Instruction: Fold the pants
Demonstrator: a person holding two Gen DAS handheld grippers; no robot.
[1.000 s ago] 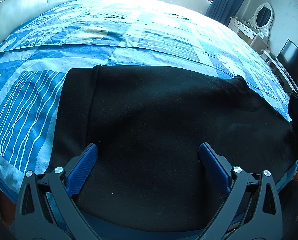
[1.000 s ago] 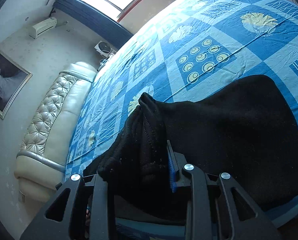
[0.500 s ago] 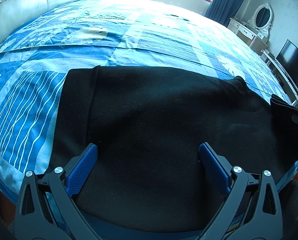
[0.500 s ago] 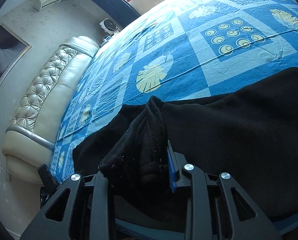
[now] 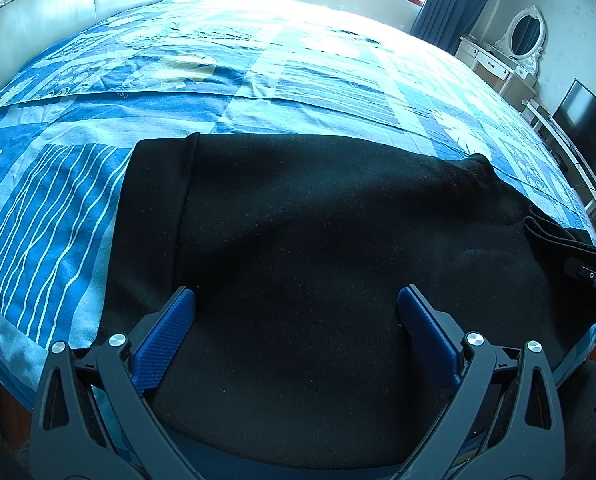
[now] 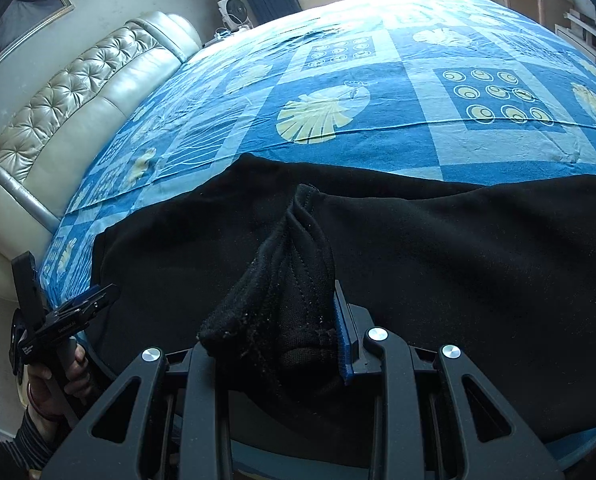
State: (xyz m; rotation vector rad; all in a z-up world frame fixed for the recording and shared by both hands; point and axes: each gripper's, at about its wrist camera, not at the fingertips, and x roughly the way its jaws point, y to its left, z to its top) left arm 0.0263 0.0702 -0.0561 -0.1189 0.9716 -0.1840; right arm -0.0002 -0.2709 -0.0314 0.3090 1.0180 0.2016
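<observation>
The black pants are lying spread across the near edge of a bed, on a blue patterned bedspread, with the dark fabric filling most of the lower half of both wrist views. The left gripper is hovering low over the cloth with its two blue-padded fingers standing wide apart and nothing between them; whether the pads are brushing the fabric cannot be told. The right gripper is pinching a bunched, stitched fold of the pants, its jaws closed tight on the gathered cloth, which is rising in a ridge from between the fingers and trailing back toward the rest of the garment. In the left wrist view this same gripper is showing at the far right edge, where a doubled-over band of black fabric is sitting on top of the flat layer. In the right wrist view the left gripper is appearing at the lower left, held by the person's left hand, just beside the edge of the pants. A tufted cream headboard is curving along the far side of the bed, a white vanity with an oval mirror is standing against the far wall, and a dark television screen is sitting to its right
</observation>
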